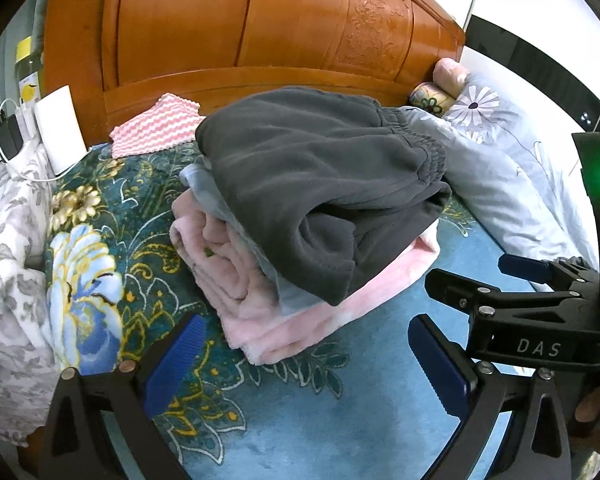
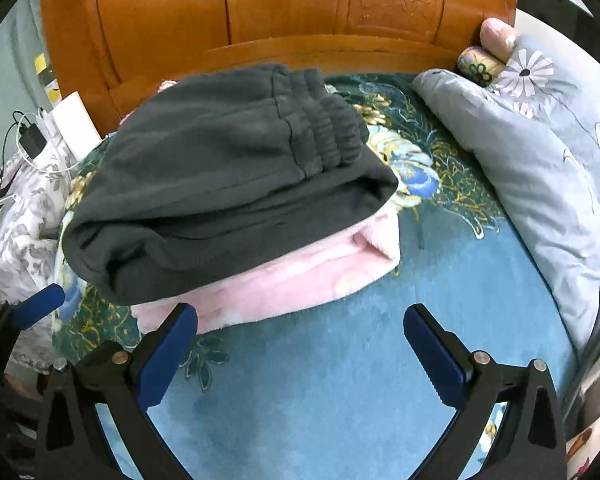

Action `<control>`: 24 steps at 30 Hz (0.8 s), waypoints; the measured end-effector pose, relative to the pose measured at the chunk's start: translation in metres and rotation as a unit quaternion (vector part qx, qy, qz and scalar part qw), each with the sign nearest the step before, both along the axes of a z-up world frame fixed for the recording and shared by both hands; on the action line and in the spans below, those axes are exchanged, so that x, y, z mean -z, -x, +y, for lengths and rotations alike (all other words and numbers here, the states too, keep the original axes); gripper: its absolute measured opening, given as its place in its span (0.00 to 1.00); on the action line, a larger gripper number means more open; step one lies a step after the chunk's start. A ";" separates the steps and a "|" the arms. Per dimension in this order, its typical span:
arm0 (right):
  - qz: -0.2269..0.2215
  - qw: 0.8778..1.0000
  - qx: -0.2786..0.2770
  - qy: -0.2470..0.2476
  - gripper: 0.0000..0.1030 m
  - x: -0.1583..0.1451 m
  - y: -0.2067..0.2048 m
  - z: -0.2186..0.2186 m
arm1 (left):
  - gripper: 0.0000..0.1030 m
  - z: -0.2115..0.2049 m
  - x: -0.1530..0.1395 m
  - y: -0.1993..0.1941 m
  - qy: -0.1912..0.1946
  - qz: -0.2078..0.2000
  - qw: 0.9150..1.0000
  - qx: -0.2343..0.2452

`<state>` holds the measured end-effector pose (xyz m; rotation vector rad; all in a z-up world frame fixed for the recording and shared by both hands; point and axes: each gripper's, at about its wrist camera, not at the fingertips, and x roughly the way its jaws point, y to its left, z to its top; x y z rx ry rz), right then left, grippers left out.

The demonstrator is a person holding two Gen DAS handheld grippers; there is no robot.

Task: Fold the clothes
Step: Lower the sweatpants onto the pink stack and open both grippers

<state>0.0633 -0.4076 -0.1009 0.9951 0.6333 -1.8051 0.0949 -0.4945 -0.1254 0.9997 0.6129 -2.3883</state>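
A bed point(image 1: 360, 360) under a carved wooden headboard point(image 1: 260, 20). Left wrist: left gripper point(image 1: 304, 360) spread, empty, near a soft, limp folded stack, dark grey trousers point(image 1: 320, 180) topmost. Right wrist: right gripper point(image 2: 300, 344) spread, empty; best lifted from beneath the pink fleece point(image 2: 300, 280).

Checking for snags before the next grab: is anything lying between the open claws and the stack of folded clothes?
Nothing visible. Only bare blue bedspread separates the right claw and left claw from the stack, dark grey garment above pink one.

both wrist views look steeply down, close over the bed point(image 1: 340, 420), sharing the folded pile point(image 2: 228, 184) and headboard point(image 1: 240, 20).
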 end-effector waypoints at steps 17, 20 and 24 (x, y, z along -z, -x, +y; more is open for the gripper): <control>-0.002 1.000 0.004 -0.012 1.00 0.001 0.004 -0.003 | 1.00 -0.003 0.002 0.003 -0.010 0.006 1.000 -0.001; -0.001 1.000 0.006 -0.015 1.00 0.001 0.004 -0.004 | 1.00 -0.002 0.002 0.003 -0.006 0.003 1.000 -0.003; -0.005 1.000 0.005 -0.015 1.00 0.002 0.005 -0.005 | 1.00 -0.001 0.002 0.002 -0.011 0.007 1.000 0.001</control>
